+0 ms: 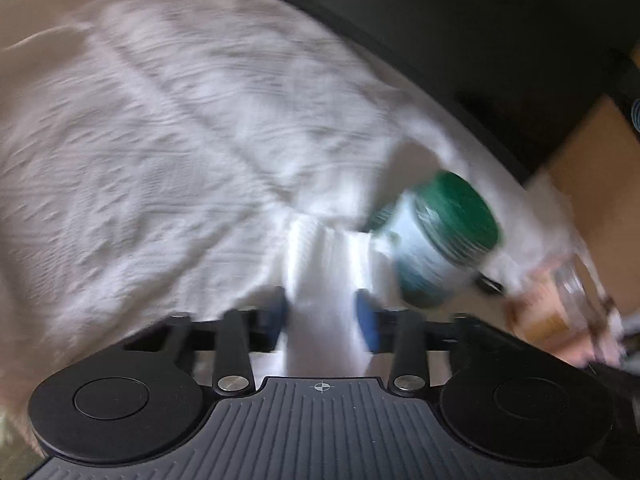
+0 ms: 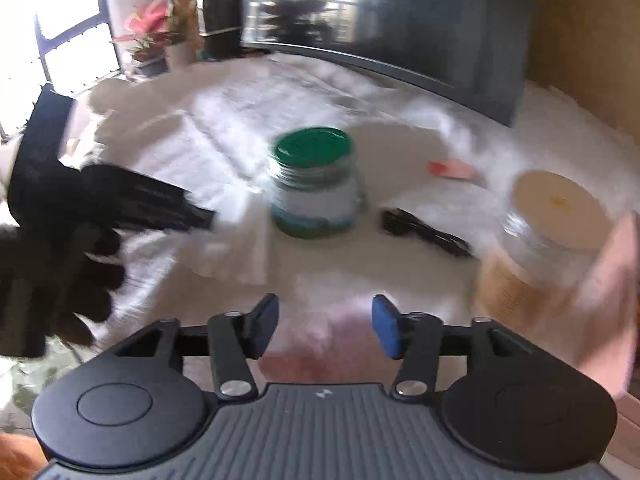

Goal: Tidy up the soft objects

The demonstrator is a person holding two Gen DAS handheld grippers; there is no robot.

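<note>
White cloth (image 1: 324,280) lies on the table, a fold rising between the left gripper's (image 1: 322,316) parted blue pads, beside a green-lidded jar (image 1: 436,236). Right wrist view: right gripper (image 2: 325,330) spread, empty, above the cloth.

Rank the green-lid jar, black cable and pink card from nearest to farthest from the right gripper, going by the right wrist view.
From the right gripper:
1. Green-lid jar, straight ahead; black cable, ahead to the right. Too close to call.
2. Pink card, farther back on the right.
</note>
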